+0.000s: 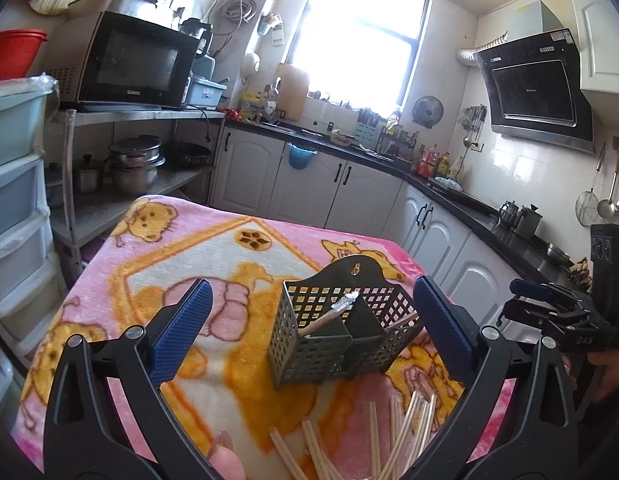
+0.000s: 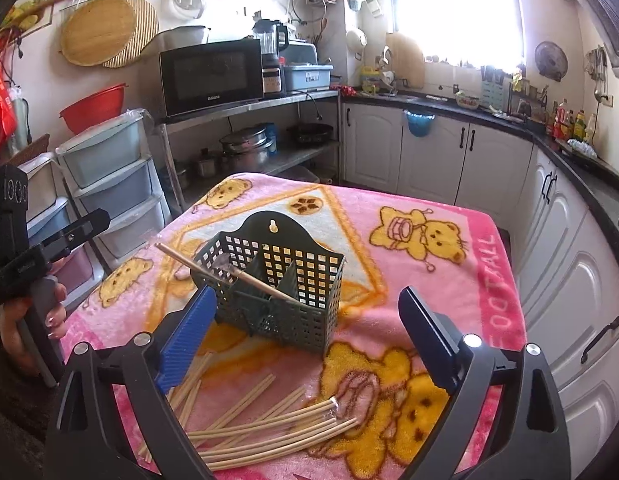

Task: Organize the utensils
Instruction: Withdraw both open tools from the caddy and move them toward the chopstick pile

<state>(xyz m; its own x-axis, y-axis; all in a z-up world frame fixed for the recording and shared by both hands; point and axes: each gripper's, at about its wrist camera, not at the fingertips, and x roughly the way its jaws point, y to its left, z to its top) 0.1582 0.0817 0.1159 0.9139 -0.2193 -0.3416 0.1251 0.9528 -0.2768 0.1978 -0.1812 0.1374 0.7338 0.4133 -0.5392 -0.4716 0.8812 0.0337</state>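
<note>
Mid-sort on a blanket-covered tabletop (image 2: 449, 216): one chopstick (image 2: 213, 270) leans in the slotted basket (image 2: 277, 288) at frame centre, while loose chopsticks (image 2: 269, 424) lie at lower centre. Left gripper (image 1: 309, 328) and right gripper (image 2: 305, 340) have fingers spread wide, holding nothing. Next, likely, another pickup.

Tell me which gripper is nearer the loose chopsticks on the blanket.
Right, probably: the chopsticks lie spread between the right gripper's fingers, just below; for the left gripper they sit off toward its right finger.
</note>
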